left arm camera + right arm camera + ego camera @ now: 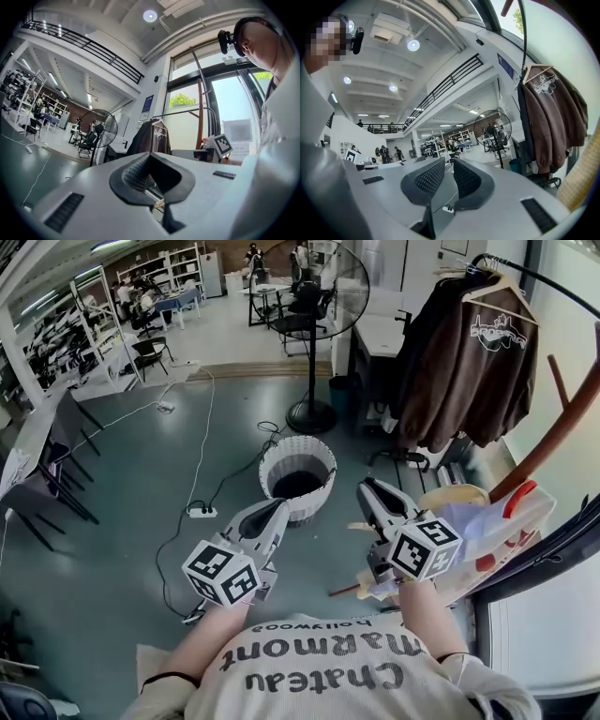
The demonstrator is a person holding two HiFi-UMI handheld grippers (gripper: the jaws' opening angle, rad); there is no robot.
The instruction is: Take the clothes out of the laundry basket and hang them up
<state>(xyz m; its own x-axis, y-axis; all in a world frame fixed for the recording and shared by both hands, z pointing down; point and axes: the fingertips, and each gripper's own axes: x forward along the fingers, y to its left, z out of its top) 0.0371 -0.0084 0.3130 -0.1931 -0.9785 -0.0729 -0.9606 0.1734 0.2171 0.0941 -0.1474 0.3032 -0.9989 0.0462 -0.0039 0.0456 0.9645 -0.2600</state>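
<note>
As the person stands facing the basket (274, 465), both claws are held out low in front of the chest, side by side and apart. The left claw (149, 158) has its jaws pressed together with nothing between them. The right claw (446, 165) has its jaws a narrow slit apart. It is empty too, with only the floor (122, 484) and a power strip (446, 209) showing through the gap. The basket, white and round, sits on the grey floor just beyond the claw tips, and a dark heap of clothes (298, 486) lies at its bottom. Off to the right a brown hoodie (469, 371) hangs on a wooden hanger (502, 289) from the rack (553, 435) — well apart from both claws. A fan (319, 296) stands behind the basket, its round base on the floor.
</note>
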